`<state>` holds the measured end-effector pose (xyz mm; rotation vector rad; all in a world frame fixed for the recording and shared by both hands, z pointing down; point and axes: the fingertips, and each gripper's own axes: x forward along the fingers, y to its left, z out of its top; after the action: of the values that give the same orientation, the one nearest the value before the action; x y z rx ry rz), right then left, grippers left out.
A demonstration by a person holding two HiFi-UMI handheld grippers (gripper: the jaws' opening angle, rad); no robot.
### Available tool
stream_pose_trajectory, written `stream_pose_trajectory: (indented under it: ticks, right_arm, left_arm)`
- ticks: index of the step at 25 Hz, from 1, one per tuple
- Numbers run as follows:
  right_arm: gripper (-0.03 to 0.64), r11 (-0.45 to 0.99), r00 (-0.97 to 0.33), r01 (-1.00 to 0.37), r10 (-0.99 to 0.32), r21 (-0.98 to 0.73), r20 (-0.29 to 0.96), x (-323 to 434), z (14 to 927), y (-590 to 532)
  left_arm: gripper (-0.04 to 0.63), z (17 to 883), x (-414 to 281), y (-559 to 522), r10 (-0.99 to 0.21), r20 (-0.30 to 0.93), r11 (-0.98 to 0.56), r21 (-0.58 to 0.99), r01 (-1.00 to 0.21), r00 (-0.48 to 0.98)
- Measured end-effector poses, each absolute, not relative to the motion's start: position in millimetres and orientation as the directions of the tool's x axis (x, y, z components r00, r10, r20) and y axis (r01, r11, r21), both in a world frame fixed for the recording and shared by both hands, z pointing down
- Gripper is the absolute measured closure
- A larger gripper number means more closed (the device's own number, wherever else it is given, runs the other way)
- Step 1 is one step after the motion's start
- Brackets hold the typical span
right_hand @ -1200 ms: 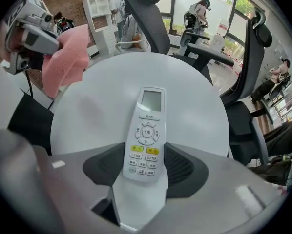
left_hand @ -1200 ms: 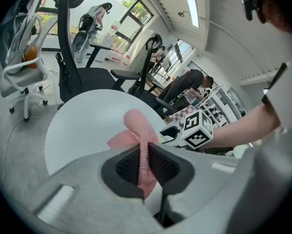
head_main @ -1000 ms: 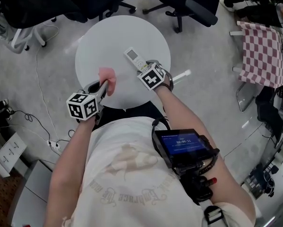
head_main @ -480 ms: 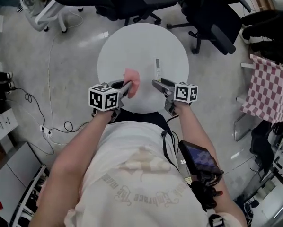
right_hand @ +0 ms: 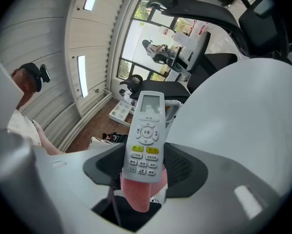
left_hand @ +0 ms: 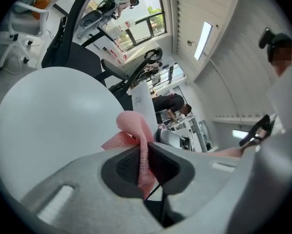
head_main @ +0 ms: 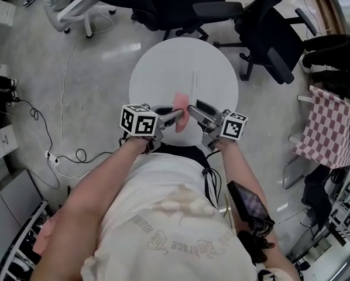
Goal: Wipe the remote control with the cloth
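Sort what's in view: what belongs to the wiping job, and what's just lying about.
Job:
remote, held by the right gripper
cloth, held by the left gripper

Lying about:
chairs
checked fabric
floor cables

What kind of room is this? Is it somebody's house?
Most likely an office or lab, not a home: black swivel office chairs stand round a small round white table on a bare grey floor, with cables trailing across it.
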<state>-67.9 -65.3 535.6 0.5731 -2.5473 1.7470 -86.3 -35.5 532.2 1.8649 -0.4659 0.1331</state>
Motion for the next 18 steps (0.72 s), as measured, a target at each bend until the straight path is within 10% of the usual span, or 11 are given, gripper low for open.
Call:
stream_pose_trajectory:
  ticks: [18]
  right_arm:
    - [0.362,0.351,-0.971,-0.21,-0.181,-0.913,0.154,-87,525,-34]
  left_arm:
    - [0.569,510,-107,-85,-0.404,0.145,-0.166,0.959,-0.228,0.903]
